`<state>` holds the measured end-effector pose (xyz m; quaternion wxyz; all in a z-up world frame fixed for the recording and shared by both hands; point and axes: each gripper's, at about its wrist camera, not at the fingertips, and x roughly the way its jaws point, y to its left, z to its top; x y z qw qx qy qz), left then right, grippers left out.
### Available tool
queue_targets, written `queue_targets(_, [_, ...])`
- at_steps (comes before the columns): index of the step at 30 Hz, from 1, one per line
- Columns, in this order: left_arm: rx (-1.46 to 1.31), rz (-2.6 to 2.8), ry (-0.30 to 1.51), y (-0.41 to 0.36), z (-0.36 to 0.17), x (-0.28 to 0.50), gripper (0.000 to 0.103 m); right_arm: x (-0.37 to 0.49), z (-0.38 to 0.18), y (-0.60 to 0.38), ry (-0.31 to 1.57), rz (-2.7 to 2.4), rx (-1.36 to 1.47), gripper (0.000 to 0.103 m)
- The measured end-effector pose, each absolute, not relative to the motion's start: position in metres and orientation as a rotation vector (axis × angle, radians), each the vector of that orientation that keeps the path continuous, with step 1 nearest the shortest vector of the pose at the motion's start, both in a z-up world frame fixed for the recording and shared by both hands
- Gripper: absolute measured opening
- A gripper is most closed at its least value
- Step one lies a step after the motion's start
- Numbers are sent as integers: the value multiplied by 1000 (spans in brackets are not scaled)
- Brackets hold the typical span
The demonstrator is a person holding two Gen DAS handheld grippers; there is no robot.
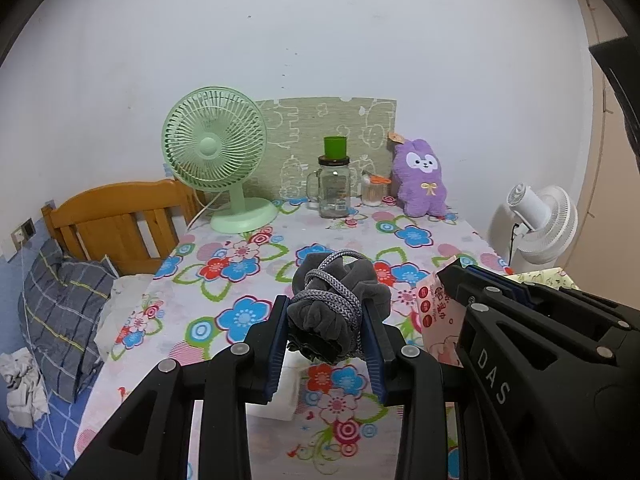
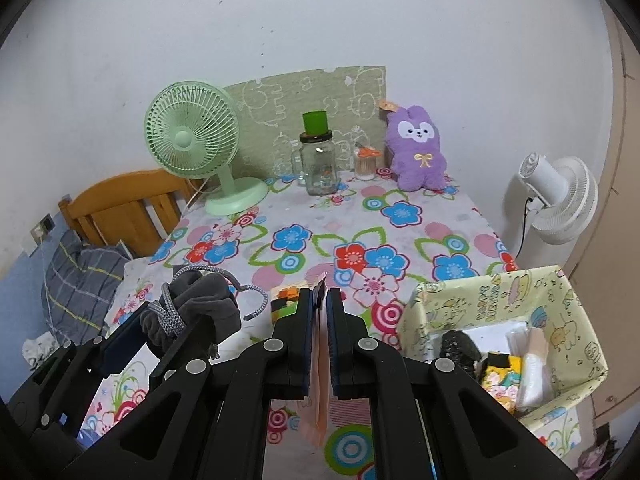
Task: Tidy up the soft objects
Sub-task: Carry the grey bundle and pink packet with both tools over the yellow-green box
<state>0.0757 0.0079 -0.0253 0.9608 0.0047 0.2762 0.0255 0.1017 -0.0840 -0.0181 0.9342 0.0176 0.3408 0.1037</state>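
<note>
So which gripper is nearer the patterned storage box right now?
Right. The right gripper, shut on a pink packet, is beside the box; the left gripper, holding the grey bundle, is farther away.

Two wrist views, both facing table (image 1: 280,248)

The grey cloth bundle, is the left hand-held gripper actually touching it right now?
Touching. The left wrist view shows the left hand-held gripper with both blue pads pressed against the sides of the grey cloth bundle, which sits clamped between them above the floral tablecloth.
</note>
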Motion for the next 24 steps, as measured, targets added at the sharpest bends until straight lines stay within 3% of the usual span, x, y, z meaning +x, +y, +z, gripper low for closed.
queue_targets(24, [4, -50, 534, -52, -13, 83, 35, 97, -1, -150, 641, 133, 42, 10])
